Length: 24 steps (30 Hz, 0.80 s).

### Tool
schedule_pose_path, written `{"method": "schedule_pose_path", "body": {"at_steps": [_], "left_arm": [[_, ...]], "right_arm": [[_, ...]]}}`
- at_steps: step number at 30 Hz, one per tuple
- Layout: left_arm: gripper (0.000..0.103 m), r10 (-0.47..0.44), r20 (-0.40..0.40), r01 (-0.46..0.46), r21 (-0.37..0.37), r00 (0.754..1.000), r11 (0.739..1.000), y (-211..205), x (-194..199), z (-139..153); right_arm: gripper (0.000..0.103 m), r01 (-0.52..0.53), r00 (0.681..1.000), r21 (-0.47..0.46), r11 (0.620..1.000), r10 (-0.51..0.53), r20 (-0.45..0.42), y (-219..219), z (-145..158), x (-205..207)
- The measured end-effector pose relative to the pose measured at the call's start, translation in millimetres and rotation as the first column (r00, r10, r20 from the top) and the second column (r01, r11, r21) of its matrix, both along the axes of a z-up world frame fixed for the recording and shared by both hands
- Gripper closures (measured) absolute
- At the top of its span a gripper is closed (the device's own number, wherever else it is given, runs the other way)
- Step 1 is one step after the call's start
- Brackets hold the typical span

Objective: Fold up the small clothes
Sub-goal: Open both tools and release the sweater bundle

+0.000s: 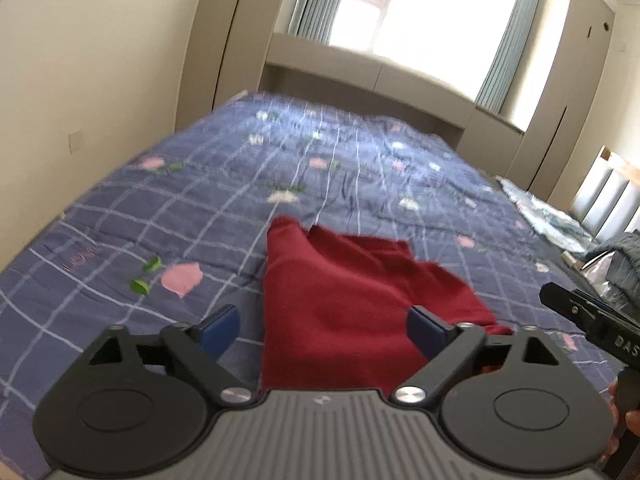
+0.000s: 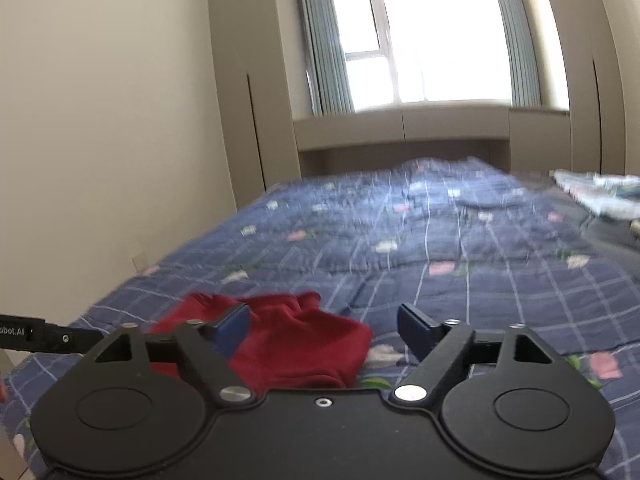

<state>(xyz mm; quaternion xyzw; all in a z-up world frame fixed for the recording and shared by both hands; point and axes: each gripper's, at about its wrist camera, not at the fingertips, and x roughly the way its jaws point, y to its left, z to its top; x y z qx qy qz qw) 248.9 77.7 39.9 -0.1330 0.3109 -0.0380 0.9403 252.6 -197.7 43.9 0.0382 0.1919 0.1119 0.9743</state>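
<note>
A dark red garment lies rumpled on the blue plaid bedspread, right in front of my left gripper. That gripper is open and empty, its blue pads spread wide above the cloth's near edge. In the right wrist view the same red garment lies low and left, under my right gripper, which is open and empty. The right gripper's body shows at the right edge of the left wrist view. The left gripper's body shows at the left edge of the right wrist view.
The bed runs away toward a window with grey-blue curtains. A beige wall runs along the left. Folded light cloth and a dark garment lie at the bed's right side by the padded headboard.
</note>
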Motion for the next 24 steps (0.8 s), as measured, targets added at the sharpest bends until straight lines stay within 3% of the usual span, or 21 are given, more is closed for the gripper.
{"method": "schedule_pose_path", "body": {"at_steps": [5, 10, 14, 24], "left_arm": [[0.001, 0.013, 0.083, -0.017, 0.042, 0.996, 0.999, -5, -40, 25], [0.0, 0.029, 0.136, -0.042, 0.089, 0.99, 0.995, -11, -82, 35], [0.0, 0.036, 0.164, -0.056, 0.123, 0.986, 0.991, -15, -114, 34], [0.0, 0.02, 0.15, -0.046, 0.173, 0.989, 0.984, -25, -164, 14]], "right_arm": [[0.001, -0.024, 0.995, -0.016, 1.0, 0.025, 0.093, 6, 25, -49], [0.001, -0.04, 0.989, -0.015, 0.999, 0.042, 0.14, 7, 36, -96], [0.001, -0.034, 0.988, -0.008, 0.999, 0.034, 0.148, 5, 37, -129], [0.001, 0.012, 0.99, -0.023, 1.0, -0.008, 0.144, 4, 18, -188]]}}
